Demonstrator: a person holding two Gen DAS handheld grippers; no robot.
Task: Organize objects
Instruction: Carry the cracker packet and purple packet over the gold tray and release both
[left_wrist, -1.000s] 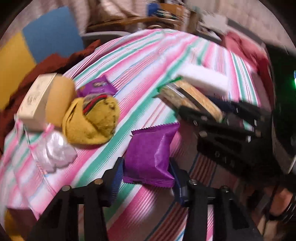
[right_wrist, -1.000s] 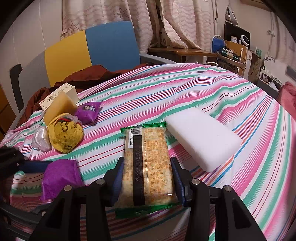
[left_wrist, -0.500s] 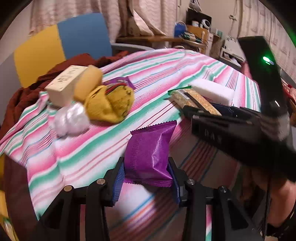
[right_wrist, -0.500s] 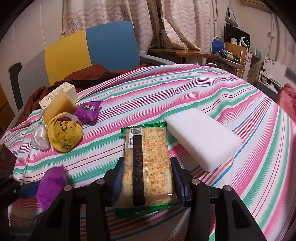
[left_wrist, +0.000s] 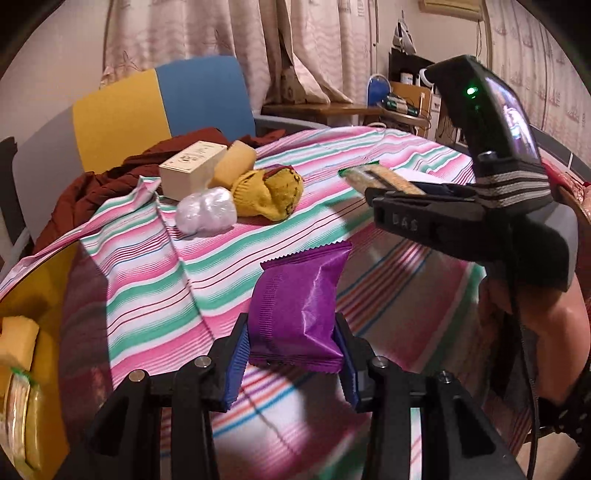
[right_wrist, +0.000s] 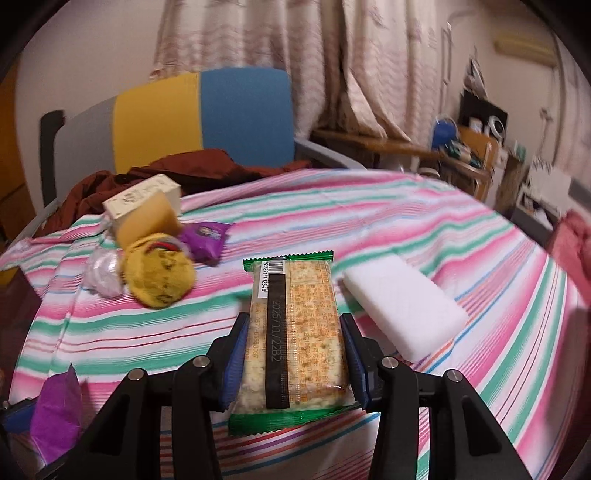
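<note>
In the left wrist view my left gripper (left_wrist: 291, 339) is shut on a purple snack packet (left_wrist: 299, 295), held in the air just off the near edge of the striped table (left_wrist: 147, 266). My right gripper (right_wrist: 293, 339) is shut on a green-edged cracker packet (right_wrist: 295, 325), held above the cloth beside a white sponge block (right_wrist: 402, 310). The left wrist view shows the right gripper (left_wrist: 424, 206) from the side with the cracker packet (left_wrist: 380, 177) sticking out, a person's hand behind it. The purple packet (right_wrist: 57, 417) shows at the lower left of the right wrist view.
At the table's far left lie a yellow sock ball (left_wrist: 269, 192), a clear wrapped bundle (left_wrist: 207, 214), a cream box (left_wrist: 192, 170), a yellow sponge (left_wrist: 234, 162) and a small purple packet (right_wrist: 205, 236). A yellow bin (left_wrist: 37, 295) at lower left holds a sponge and crackers. A chair (right_wrist: 221, 114) stands behind.
My left gripper has swung leftward with the purple packet, off the table's edge, bringing the yellow bin into view. My right gripper has risen a little with the cracker packet.
</note>
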